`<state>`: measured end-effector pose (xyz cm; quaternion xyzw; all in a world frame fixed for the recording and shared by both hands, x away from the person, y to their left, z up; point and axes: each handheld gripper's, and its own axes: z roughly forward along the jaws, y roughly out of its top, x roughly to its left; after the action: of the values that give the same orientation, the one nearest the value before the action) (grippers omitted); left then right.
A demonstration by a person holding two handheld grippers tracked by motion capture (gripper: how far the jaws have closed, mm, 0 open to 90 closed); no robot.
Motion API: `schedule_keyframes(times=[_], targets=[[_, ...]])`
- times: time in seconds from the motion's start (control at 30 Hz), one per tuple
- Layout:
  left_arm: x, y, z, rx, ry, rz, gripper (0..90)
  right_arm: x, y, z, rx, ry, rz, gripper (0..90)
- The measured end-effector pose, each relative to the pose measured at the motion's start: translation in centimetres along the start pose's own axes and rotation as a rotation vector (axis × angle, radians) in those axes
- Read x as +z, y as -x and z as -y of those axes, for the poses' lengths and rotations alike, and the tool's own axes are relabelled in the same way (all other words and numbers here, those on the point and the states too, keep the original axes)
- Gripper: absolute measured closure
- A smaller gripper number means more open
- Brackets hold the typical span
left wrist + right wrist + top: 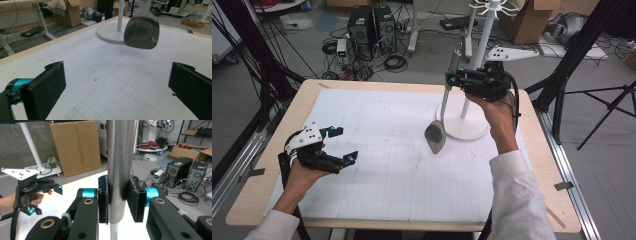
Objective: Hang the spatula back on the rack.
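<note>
A metal spatula hangs upright over the table, its dull grey blade [435, 136] just above the white gridded mat [377, 165]. My right gripper [453, 77] is shut on its shiny handle [121, 157], with both black pads pressed against the tube. The blade [141, 31] floats ahead in the left gripper view, in front of a white stand's round base [110, 32]. My left gripper [344, 145] is held low at the table's left side, jaws wide open with nothing between them [117, 85]. It also appears far off in the right gripper view [45, 200].
The white stand [467, 127] with its tall pole [484, 45] sits at the back right of the table, right behind the spatula. Computer towers [372, 25], cables and cardboard boxes [532, 20] lie on the floor beyond. Black frame legs [572, 60] flank the table.
</note>
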<state>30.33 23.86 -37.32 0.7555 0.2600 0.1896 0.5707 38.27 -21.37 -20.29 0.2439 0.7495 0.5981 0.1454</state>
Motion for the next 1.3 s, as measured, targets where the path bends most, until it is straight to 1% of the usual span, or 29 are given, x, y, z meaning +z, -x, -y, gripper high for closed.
schedule_keyframes(times=[0.07, 0.1, 0.17, 0.23, 0.27, 0.37, 0.43, 0.47, 0.5, 0.57, 0.77, 0.97, 1.07, 1.23, 1.3], targets=[[0.1, -0.1, 0.2, 0.000, 0.004, 0.001, 1.7, -0.1, 0.4, 0.0, 0.005, 0.002, 0.007, 73.2], [0.2, -0.1, 0.4, -0.010, 0.005, -0.005, 1.7, -0.2, 0.5, -0.1, 0.010, 0.002, 0.012, 73.2], [0.3, -0.2, 0.8, -0.013, 0.003, -0.004, 1.7, -0.2, 0.9, -0.1, 0.012, 0.002, 0.020, 73.2], [0.4, -0.3, 1.1, -0.017, -0.014, -0.001, 1.7, -0.3, 1.3, -0.2, 0.014, -0.003, 0.027, 73.2], [0.4, -0.4, 1.3, -0.021, -0.015, -0.008, 1.7, -0.2, 1.5, -0.2, 0.011, 0.000, 0.034, 73.2], [0.3, -0.5, 1.6, -0.030, -0.025, -0.007, 1.7, -0.2, 1.9, -0.4, 0.014, -0.001, 0.039, 73.2], [0.3, -0.5, 1.7, -0.033, -0.021, -0.010, 1.7, -0.1, 2.1, -0.5, 0.015, 0.001, 0.041, 73.2], [0.2, -0.6, 1.8, -0.029, -0.022, -0.011, 1.7, -0.1, 2.2, -0.6, 0.020, -0.003, 0.044, 73.2], [0.2, -0.6, 1.8, -0.030, -0.024, -0.014, 1.7, -0.1, 2.2, -0.7, 0.015, -0.001, 0.045, 73.2], [0.1, -0.7, 1.8, -0.036, -0.014, -0.017, 1.7, -0.1, 2.3, -0.9, 0.012, -0.001, 0.051, 73.2], [0.1, -0.8, 2.0, -0.039, -0.022, -0.017, 1.7, -0.3, 2.7, -1.6, 0.024, 0.006, 0.071, 73.2], [0.2, -0.7, 2.1, -0.045, -0.018, -0.019, 1.7, -0.2, 3.2, -2.4, 0.022, -0.006, 0.086, 73.2], [0.1, -0.8, 2.1, -0.047, -0.019, -0.024, 1.7, -0.1, 3.6, -2.7, 0.019, -0.003, 0.096, 73.2], [0.1, -0.9, 2.1, -0.049, -0.022, -0.025, 1.7, 0.0, 4.4, -2.9, 0.033, -0.010, 0.103, 73.2], [0.1, -0.9, 2.2, -0.051, -0.020, -0.025, 1.7, 0.0, 4.8, -3.0, 0.035, -0.011, 0.113, 73.2]])
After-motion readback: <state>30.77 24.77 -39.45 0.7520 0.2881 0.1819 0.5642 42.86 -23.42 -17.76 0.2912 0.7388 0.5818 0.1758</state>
